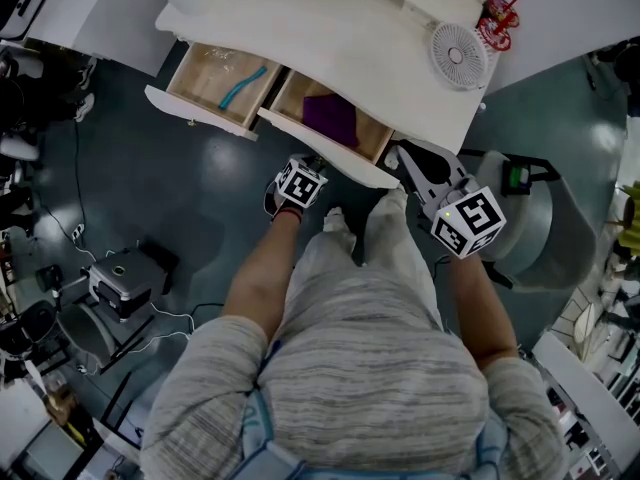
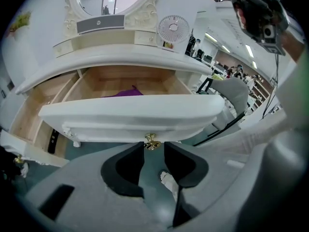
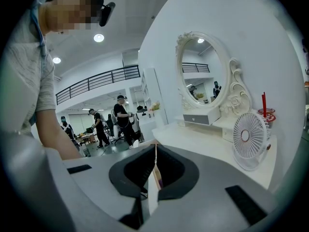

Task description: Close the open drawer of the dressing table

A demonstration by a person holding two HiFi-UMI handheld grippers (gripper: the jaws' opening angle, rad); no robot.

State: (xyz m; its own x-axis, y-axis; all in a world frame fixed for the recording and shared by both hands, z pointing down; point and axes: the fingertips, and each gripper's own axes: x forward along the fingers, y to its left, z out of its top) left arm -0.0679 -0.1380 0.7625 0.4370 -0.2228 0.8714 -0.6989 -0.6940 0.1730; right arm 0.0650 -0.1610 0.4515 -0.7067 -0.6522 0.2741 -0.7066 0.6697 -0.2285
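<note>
Hovering left tongs [image 2: 154, 152] open, gold knob [image 2: 151, 142] of the open drawer [image 2: 130, 111] right at the tips, right tongs [image 3: 155, 169] closed, empty

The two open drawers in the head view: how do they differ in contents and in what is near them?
The teal-item drawer holds a slim teal item; the purple-cloth drawer holds a purple cloth. The left gripper, open, has the purple-cloth drawer's gold knob between its jaws; no gripper is at the teal-item drawer. Both are white-fronted, wood inside.
</note>
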